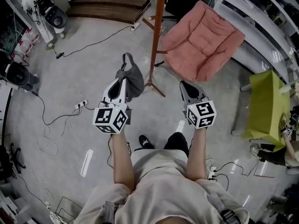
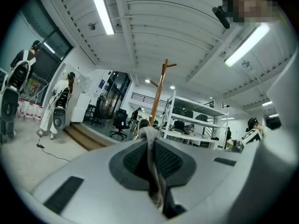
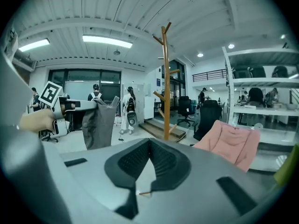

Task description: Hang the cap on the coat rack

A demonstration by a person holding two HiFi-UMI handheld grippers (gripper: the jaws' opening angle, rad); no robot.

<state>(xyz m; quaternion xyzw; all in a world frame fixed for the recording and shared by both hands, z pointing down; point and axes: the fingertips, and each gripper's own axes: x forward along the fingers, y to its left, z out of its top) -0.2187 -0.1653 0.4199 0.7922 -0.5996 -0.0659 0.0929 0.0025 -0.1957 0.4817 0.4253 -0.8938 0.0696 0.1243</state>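
Observation:
The grey cap (image 1: pixel 132 76) hangs from my left gripper (image 1: pixel 122 81), which is shut on its fabric. In the left gripper view a strip of the cap (image 2: pixel 152 164) is pinched between the jaws of the left gripper (image 2: pixel 150 143). The orange wooden coat rack (image 1: pixel 156 31) stands just ahead and right of the cap, with its pegs (image 3: pixel 165 45) bare. My right gripper (image 1: pixel 186 84) hovers right of the rack's foot, its jaws closed on nothing. The right gripper view looks over the right gripper (image 3: pixel 149 142) to the cap (image 3: pixel 99 122) at left and the rack ahead.
A pink cushioned chair (image 1: pixel 202 40) lies beyond the rack at right. A green table (image 1: pixel 266 101) stands at far right. Cables (image 1: pixel 56 120) and a power strip (image 1: pixel 80 105) cross the floor at left. A wooden step (image 1: pixel 110 6) lies at the back, white shelving (image 2: pixel 196 125) behind the rack.

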